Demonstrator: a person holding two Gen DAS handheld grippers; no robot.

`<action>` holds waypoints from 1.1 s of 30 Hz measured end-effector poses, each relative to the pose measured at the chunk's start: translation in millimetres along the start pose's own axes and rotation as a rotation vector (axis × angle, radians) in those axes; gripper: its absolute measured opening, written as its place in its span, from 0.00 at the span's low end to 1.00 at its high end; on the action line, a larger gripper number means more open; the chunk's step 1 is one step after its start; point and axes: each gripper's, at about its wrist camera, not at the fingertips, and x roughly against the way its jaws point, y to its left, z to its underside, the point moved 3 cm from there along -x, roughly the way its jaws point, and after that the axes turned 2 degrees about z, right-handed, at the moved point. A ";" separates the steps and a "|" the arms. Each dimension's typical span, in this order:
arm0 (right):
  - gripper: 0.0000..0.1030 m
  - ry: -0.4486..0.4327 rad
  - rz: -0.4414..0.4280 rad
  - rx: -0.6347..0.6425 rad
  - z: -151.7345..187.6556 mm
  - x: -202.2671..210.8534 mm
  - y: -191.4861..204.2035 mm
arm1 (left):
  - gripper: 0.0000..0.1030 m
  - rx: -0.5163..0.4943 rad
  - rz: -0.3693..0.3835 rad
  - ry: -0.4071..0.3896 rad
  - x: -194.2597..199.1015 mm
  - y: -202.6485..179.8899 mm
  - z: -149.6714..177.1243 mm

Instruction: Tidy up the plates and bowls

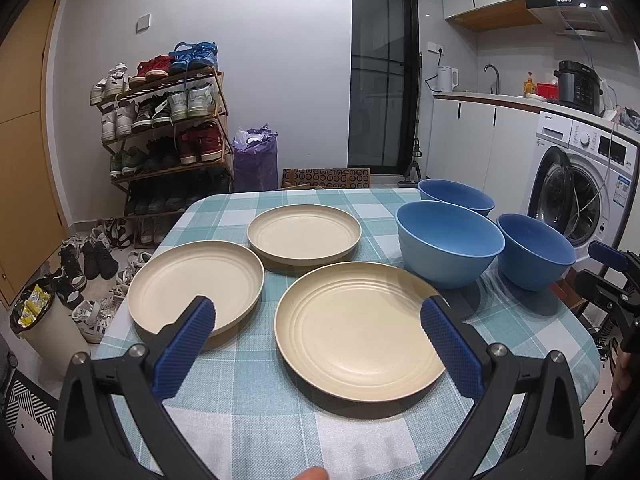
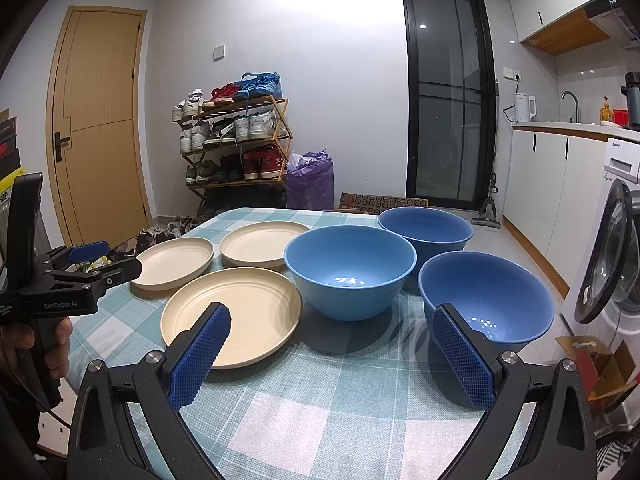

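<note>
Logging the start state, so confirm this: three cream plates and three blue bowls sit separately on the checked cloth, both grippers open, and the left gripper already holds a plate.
Wrong in one respect: the left gripper holds nothing. The left wrist view shows its jaws wide open above the nearest plate, not gripping it. The rest stands: three plates, three bowls, right gripper open too.

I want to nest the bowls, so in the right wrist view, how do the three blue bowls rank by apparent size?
1. Middle bowl, looks largest.
2. Near right bowl and far bowl: look alike; their different distances from the camera make ranking unsure.
</note>
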 end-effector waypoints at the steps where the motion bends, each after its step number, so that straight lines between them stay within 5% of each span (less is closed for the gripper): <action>1: 1.00 0.001 0.000 0.000 0.0 0.1 0.0 | 1.00 -0.001 0.001 0.001 0.0 0.6 -0.6; 33: 1.00 -0.003 0.002 0.001 -0.4 0.6 -0.7 | 1.00 -0.001 0.001 0.005 -0.2 1.0 -0.7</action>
